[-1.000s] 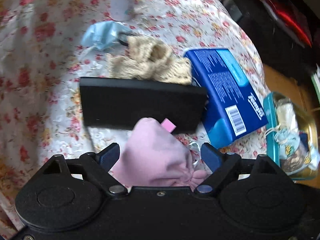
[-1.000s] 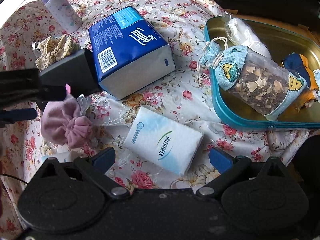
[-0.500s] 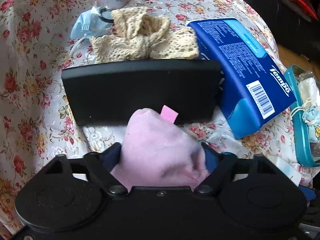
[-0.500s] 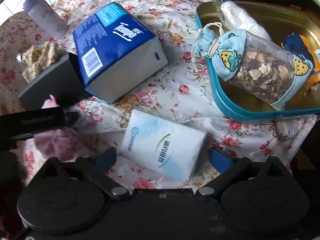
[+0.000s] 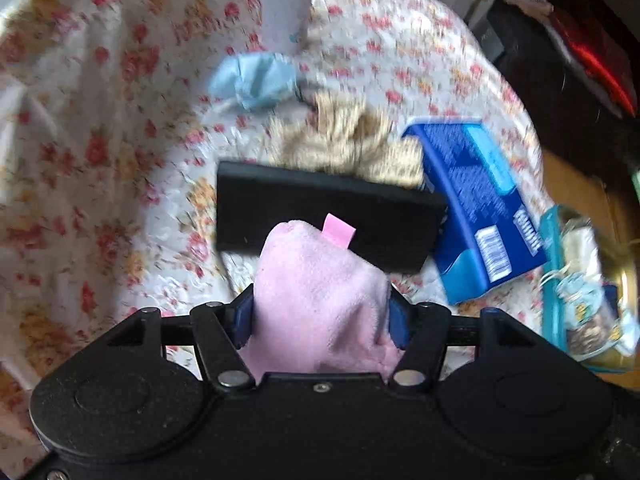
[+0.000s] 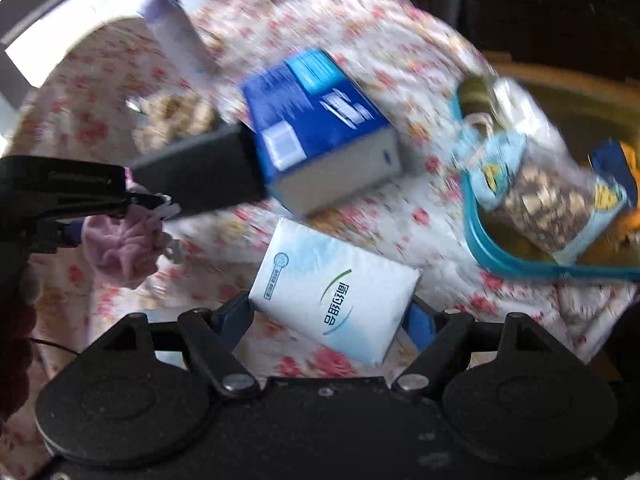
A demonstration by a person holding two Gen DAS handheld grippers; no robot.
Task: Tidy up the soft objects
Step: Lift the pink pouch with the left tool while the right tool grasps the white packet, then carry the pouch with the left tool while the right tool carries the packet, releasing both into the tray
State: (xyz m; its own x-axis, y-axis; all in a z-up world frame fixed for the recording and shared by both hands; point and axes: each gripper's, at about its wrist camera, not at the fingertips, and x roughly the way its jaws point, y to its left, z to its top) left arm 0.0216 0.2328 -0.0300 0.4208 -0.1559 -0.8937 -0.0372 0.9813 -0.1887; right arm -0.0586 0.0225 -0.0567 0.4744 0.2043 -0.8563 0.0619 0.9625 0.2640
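Observation:
My left gripper (image 5: 320,312) is shut on a soft pink drawstring pouch (image 5: 316,296) and holds it above the floral cloth; the pouch also shows in the right wrist view (image 6: 124,248), hanging from the left gripper (image 6: 76,216). My right gripper (image 6: 330,320) is shut on a white tissue pack (image 6: 336,292), its blue fingers (image 6: 236,316) against both sides. A teal-rimmed tin tray (image 6: 520,268) at the right holds a clear bag of dried pieces (image 6: 548,208) and other small bags.
A blue Tempo tissue box (image 5: 480,212) lies by a black box (image 5: 324,220). Behind them are a beige crochet piece (image 5: 344,140), a crumpled blue mask (image 5: 256,80) and a pale bottle (image 5: 284,0). The table edge drops off at the right.
The left gripper closed on the pink pouch and lifted it off the cloth. The right gripper closed on the white tissue pack. Both views are blurred by motion.

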